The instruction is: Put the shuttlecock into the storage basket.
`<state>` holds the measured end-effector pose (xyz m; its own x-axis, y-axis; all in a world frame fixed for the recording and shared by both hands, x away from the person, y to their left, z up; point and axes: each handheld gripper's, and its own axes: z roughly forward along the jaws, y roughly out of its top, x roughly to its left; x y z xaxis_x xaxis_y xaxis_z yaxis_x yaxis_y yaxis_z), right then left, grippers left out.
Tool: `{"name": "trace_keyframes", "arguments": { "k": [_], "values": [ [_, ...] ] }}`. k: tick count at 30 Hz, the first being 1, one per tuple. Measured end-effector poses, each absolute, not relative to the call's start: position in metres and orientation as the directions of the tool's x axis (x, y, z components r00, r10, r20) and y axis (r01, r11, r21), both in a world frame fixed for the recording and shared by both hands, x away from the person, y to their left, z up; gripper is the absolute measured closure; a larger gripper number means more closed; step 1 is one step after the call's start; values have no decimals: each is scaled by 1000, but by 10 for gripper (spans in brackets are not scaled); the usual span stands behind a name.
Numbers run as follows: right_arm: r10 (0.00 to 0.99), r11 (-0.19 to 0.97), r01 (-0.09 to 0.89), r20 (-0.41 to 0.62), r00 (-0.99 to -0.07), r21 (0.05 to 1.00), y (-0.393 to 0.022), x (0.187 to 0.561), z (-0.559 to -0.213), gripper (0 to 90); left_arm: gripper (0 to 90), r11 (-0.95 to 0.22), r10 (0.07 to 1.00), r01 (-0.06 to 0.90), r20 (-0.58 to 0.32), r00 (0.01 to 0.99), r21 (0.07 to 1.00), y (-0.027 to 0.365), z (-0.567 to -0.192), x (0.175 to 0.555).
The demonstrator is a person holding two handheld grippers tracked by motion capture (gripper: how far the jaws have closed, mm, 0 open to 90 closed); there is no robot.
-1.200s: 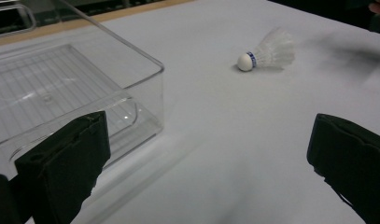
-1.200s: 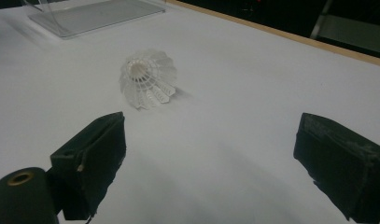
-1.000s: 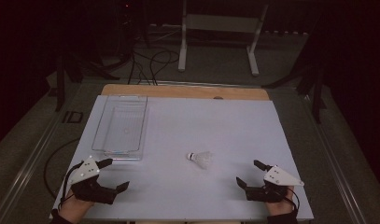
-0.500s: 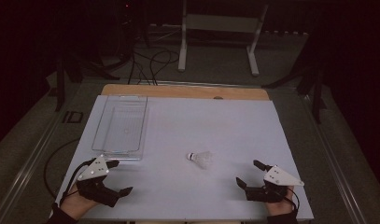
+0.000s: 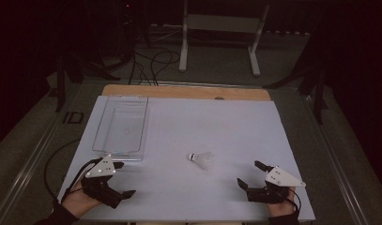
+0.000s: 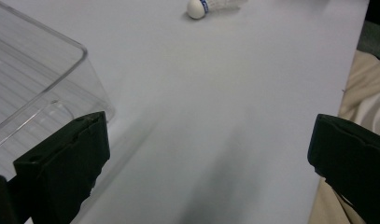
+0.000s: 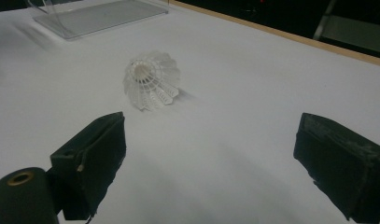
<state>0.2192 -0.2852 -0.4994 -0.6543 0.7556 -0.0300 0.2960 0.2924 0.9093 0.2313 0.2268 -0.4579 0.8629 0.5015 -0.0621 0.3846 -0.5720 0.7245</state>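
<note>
A: Status. I hold the right hand-held gripper (image 5: 254,176) low at the near right of the desk (image 5: 217,117), jaws spread wide, nothing between them. The shuttlecock (image 5: 201,159) lies on its side near the desk's middle, ahead and to the left of that gripper, skirt facing it, cork away.

B: And the left?

A: Left hand-held gripper (image 5: 119,179) also gaping, empty, just beside the near corner of the clear tray (image 5: 120,124). In the left gripper view the tray wall (image 6: 47,88) sits right by one jaw.

B: Best approach, in your judgement?

A: I'd come in with the right one, low and straight, and close across the skirt near the cork, gently. The mesh (image 7: 151,80) looks light and springy; a hard pinch could crush it or flick it off. Keep the left clear of the tray corner.
</note>
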Motion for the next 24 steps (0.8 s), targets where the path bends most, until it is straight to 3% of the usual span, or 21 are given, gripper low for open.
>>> {"name": "trace_keyframes", "arguments": {
  "k": [24],
  "values": [
    [756, 294, 296, -32, -653, 909, -285, 219, -499, 92, 0, -721, 309, 296, -91, 947, 627, 197, -455, 246]
  ]
}}
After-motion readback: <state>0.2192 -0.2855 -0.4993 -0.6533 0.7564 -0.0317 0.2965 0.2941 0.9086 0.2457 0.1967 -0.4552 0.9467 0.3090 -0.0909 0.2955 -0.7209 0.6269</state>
